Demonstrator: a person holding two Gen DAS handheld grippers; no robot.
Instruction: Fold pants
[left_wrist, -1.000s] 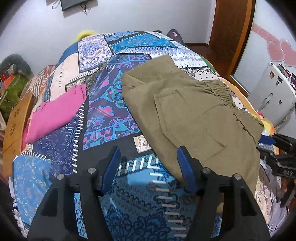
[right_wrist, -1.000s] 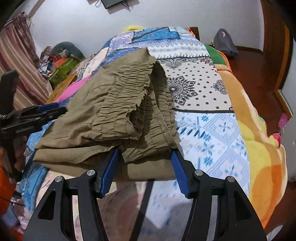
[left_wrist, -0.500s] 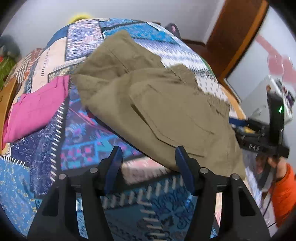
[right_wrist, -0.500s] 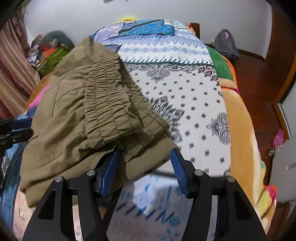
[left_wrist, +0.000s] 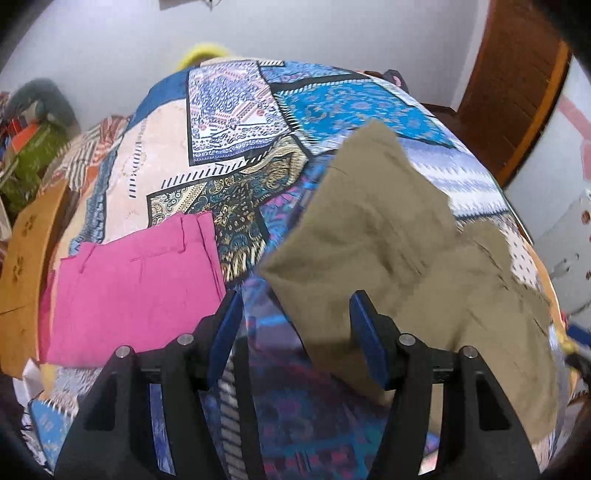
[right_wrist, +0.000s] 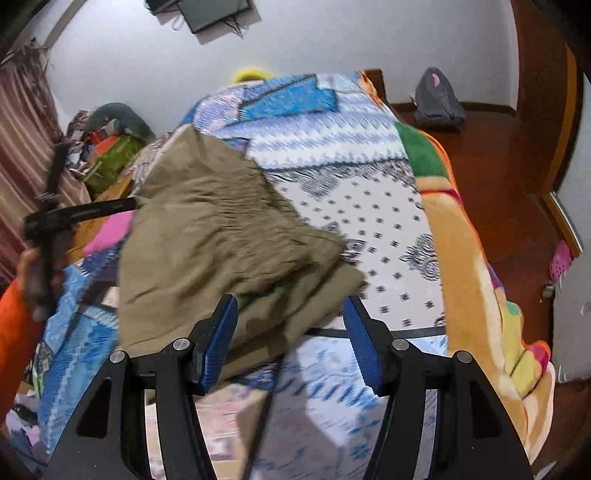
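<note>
Olive-green pants lie folded on the patterned bedspread, to the right in the left wrist view. In the right wrist view the pants lie left of centre, gathered waistband up. My left gripper is open and empty, its right finger over the pants' near edge. My right gripper is open and empty, just in front of the pants' near corner. The left gripper also shows at the left of the right wrist view.
A folded pink garment lies on the bed left of the olive pants. A wooden board stands at the bed's left side. A grey backpack sits on the wooden floor. An orange blanket hangs along the bed's right edge.
Both grippers have moved back and up from the pants. The pants now lie flatter on the bed, further from both cameras. Both stay open.
</note>
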